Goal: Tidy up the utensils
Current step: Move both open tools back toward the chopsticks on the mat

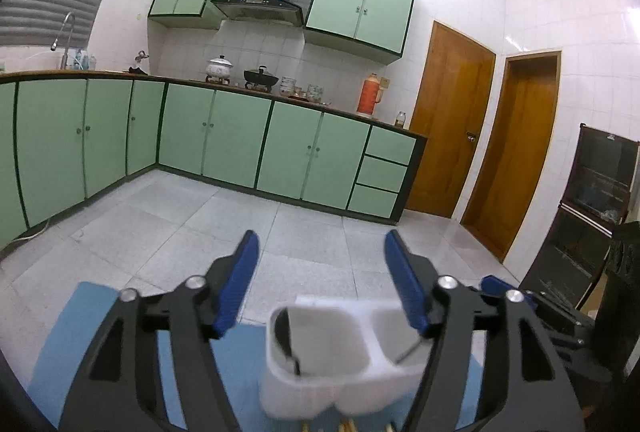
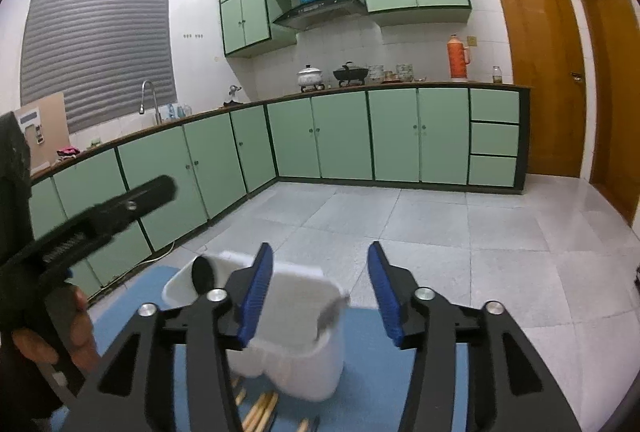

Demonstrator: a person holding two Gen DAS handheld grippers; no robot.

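The left gripper (image 1: pixel 322 284) is hanging with its blue-padded fingers (image 1: pixel 240 284) spread wide and nothing between them, and the white utensil holder (image 1: pixel 340 352) is sitting just below and ahead of the gap, toward the right finger. The holder is standing on a blue mat (image 1: pixel 64 336) that is spreading out beneath both fingers, and it is showing two compartments side by side. A dark spoon (image 1: pixel 286 336) is leaning in the compartment nearer the left finger, bowl up against the wall, while a thin metal utensil (image 1: pixel 412 350) is poking up in the other one, close under the right finger's pad (its type is too blurred to tell). The right gripper (image 2: pixel 320 288) is also standing apart with empty jaws, and from its side the same holder (image 2: pixel 296 316) is lying below and partly behind its left finger (image 2: pixel 256 296). Here the dark spoon (image 2: pixel 202 274) is showing left of that finger, and a blurred grey utensil (image 2: pixel 332 312) is resting on the holder's rim inside the gap. Several pale wooden sticks (image 2: pixel 260 408) are lying on the mat (image 2: pixel 376 372) at the holder's base, beneath the gripper. The person's left hand (image 2: pixel 60 336) is gripping the other tool's black handle far off to the left. Green cabinets (image 1: pixel 240 140) are lining the wall well ahead of both tools.
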